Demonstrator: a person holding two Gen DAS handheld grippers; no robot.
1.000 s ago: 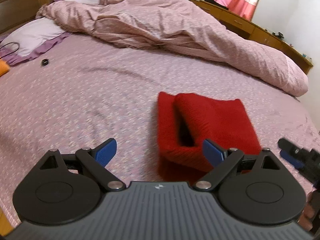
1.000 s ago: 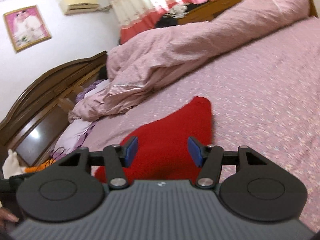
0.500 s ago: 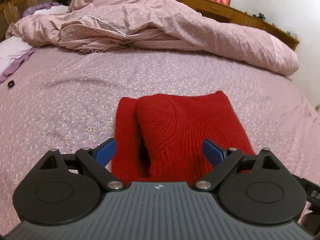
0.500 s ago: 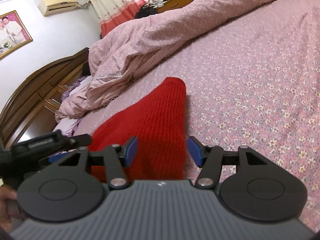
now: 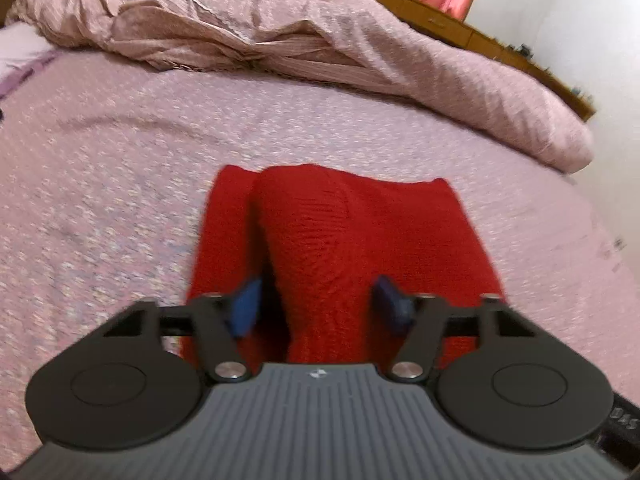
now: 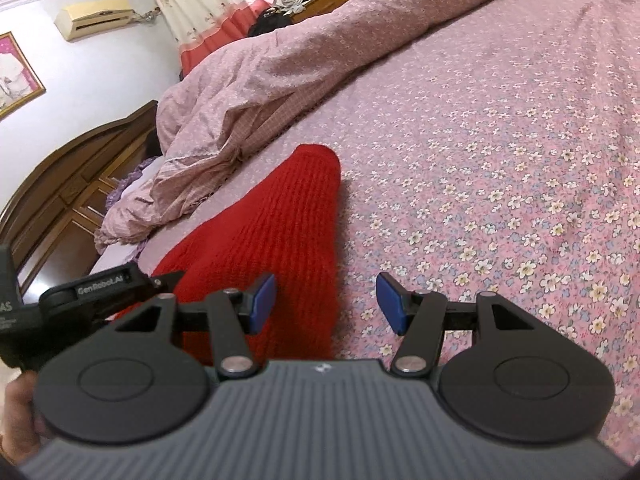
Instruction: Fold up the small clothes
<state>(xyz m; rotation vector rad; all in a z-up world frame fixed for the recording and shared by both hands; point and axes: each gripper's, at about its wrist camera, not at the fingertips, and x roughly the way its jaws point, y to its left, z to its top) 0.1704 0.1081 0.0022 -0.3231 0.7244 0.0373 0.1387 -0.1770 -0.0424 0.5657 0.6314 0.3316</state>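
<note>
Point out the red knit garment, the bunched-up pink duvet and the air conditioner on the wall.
red knit garment (image 5: pixel 344 232): left wrist view, on its folded upper layer.
pink duvet (image 5: pixel 280 36): left wrist view, on its crumpled middle.
air conditioner (image 6: pixel 94 16): right wrist view, on its front panel.

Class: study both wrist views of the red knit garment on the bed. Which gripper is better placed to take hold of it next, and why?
Probably the left gripper: its open jaws straddle the raised fold of the red knit garment. The right gripper, also open, sits over the garment's edge, half above the floral bedsheet.
</note>
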